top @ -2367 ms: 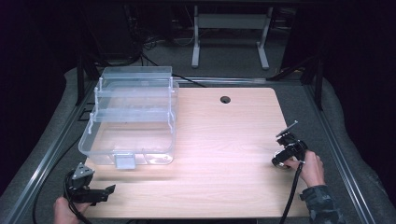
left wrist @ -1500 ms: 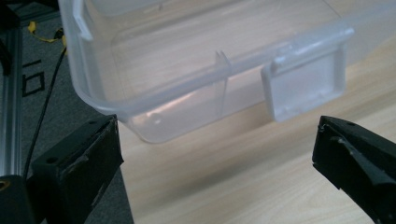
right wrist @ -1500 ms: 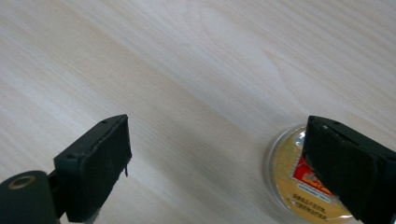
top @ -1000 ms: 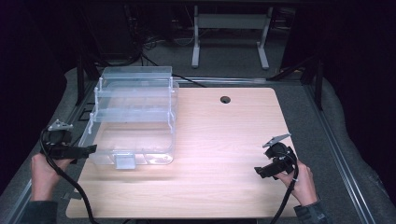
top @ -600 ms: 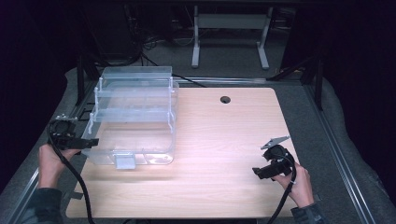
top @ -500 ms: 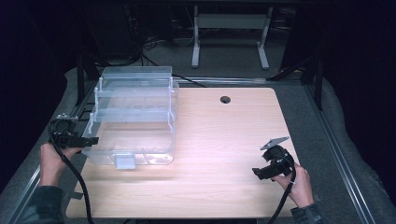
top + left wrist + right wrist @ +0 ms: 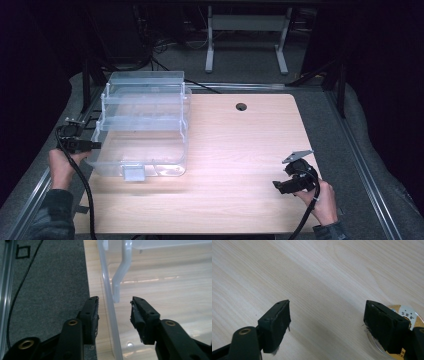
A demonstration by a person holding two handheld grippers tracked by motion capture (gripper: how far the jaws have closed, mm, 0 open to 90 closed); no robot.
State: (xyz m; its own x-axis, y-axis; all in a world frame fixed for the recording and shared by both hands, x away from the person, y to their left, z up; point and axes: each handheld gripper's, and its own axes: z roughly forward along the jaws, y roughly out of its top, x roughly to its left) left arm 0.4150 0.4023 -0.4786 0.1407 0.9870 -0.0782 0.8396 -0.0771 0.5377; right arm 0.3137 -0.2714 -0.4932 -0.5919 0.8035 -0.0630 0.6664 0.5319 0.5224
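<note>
Table [image 7: 235,150] of pale wood carried a clear plastic organizer [image 7: 142,125] w/ stepped tiers on its left half. Left gripper [image 7: 113,308] had moved up from the near-left corner to the organizer's left wall; jaws part open, astride that wall, not yet closed on it, so prob. a grab was coming. Right gripper [image 7: 327,320] sat wide open, empty, over bare wood beside a small round gold-labelled disc [image 7: 409,315].

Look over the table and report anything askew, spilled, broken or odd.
Nothing is spilled or broken. The clear plastic organizer stands upright at the table's left edge, trays level. The left tool straddles its side wall, jaws open. One oddity: a small gold-rimmed disc with print lies flat on the wood beside the open right tool; what it is cannot be told.
</note>
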